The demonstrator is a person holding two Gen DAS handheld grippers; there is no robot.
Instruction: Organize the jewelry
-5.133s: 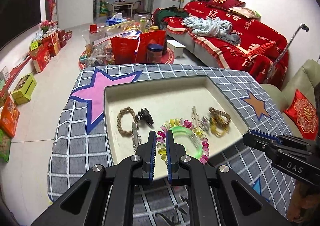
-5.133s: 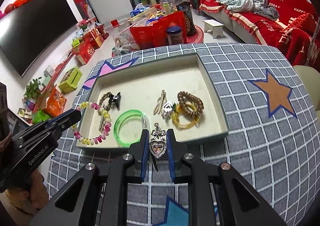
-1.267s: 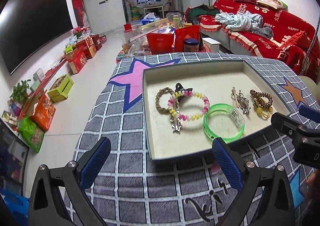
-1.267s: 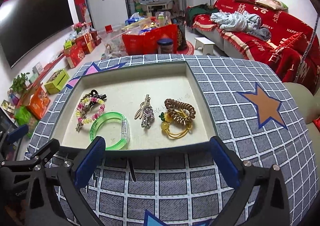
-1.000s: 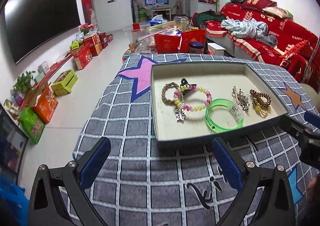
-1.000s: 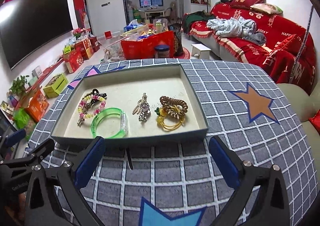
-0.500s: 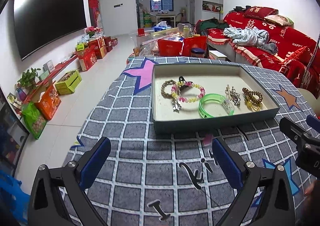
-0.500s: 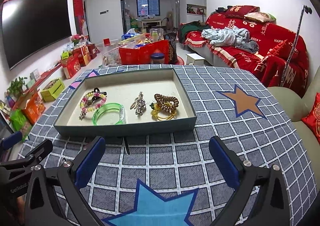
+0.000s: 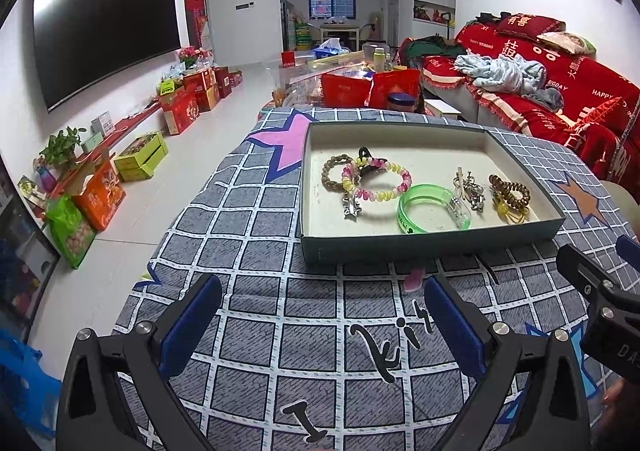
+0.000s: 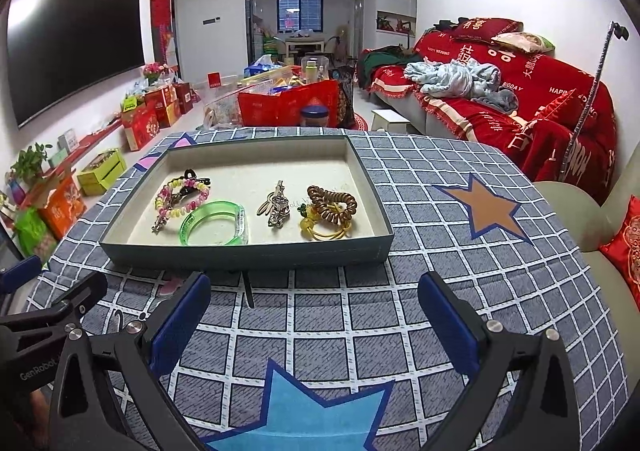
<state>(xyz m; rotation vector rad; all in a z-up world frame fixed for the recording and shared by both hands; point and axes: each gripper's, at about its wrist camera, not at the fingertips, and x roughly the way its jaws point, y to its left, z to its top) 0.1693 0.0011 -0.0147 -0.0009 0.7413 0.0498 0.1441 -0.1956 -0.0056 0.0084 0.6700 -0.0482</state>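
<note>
Jewelry lies in the tray (image 10: 248, 251), well beyond both grippers. Nearest, the left gripper (image 9: 320, 321) and right gripper (image 10: 312, 315) hover spread wide, empty, over the checked cloth (image 10: 360, 331); farther on, the green bangle (image 10: 214, 227) rests inside.

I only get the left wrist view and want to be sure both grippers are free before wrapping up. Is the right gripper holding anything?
Observer: No. The right gripper is open and empty, short of the tray.
Operator: What is under it?
Observer: Cloth with a blue star printed on it, and no jewelry.
Operator: Anything past the table on its right?
Observer: A red cushion lies on a beige seat.
</note>
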